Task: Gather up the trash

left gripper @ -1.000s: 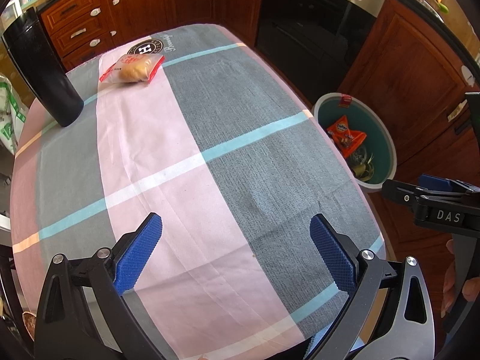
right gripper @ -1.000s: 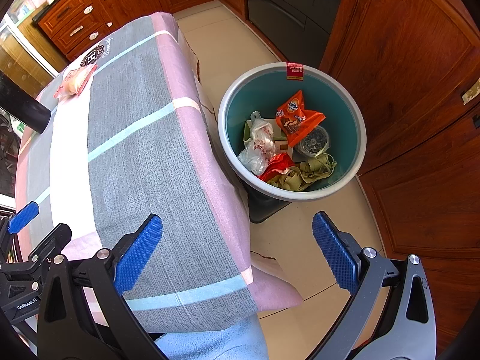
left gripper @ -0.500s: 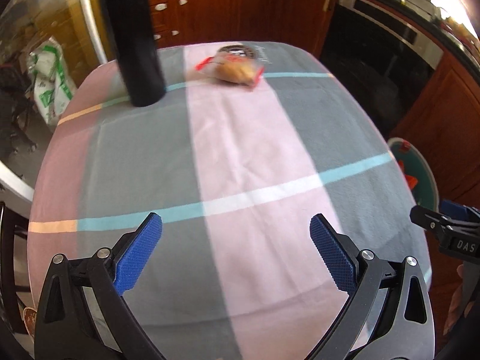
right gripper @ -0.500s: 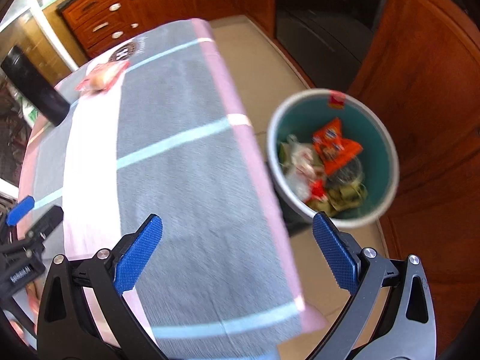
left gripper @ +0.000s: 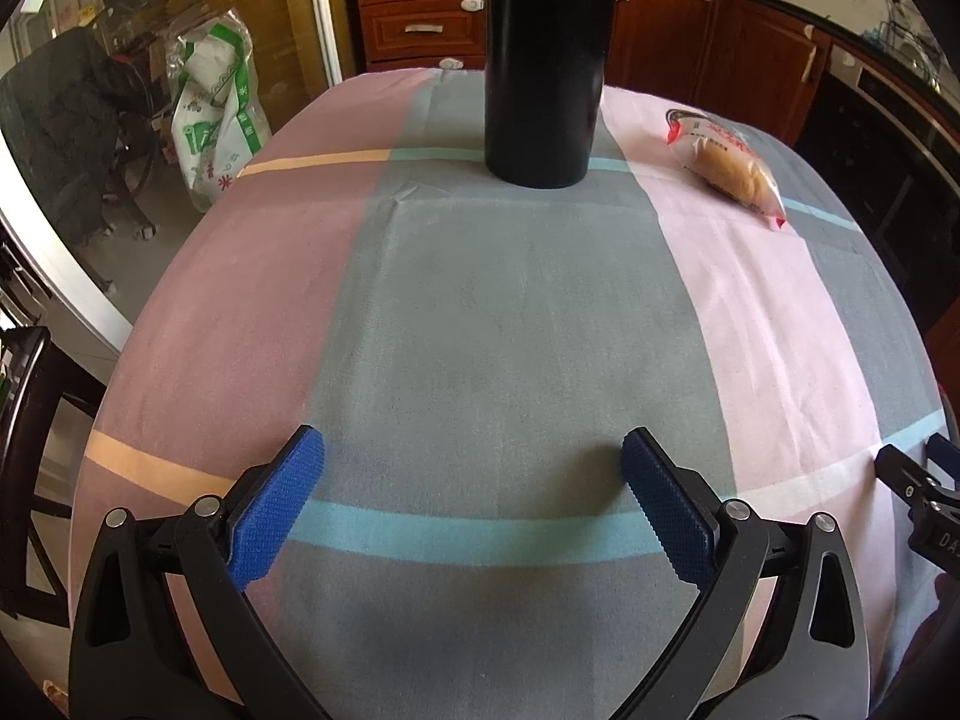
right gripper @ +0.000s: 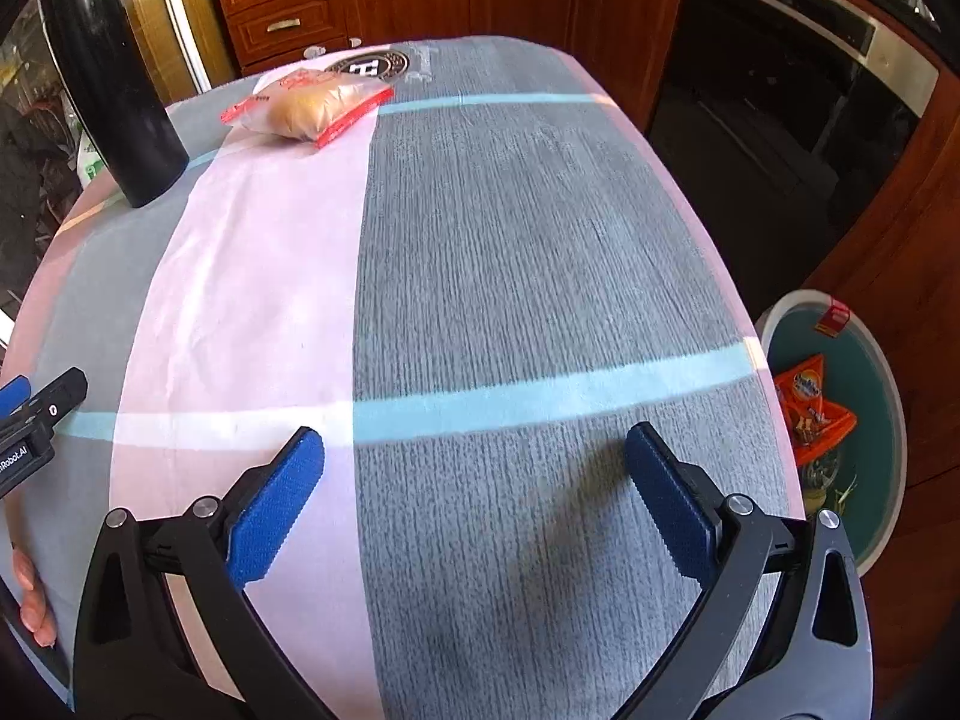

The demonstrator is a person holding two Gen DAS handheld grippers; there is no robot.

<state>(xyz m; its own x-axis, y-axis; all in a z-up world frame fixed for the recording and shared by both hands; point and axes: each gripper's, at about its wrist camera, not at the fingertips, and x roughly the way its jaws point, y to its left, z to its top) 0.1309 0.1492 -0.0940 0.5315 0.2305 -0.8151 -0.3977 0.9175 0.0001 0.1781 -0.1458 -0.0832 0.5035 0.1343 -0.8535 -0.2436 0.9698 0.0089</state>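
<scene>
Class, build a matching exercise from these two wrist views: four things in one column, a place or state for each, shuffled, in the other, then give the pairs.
1. black cylinder
2. bread packet
3. orange wrapper
4. right gripper

a. lying flat at the table's far end
b. open, holding nothing
c. standing upright on the cloth
d. inside the teal bin

Pairs: 1-c, 2-a, 3-d, 4-b

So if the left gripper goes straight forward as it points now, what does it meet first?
Probably the black cylinder, standing almost dead ahead of the open left gripper. Only bare tablecloth lies between. The bread packet sits off to the right.
</scene>
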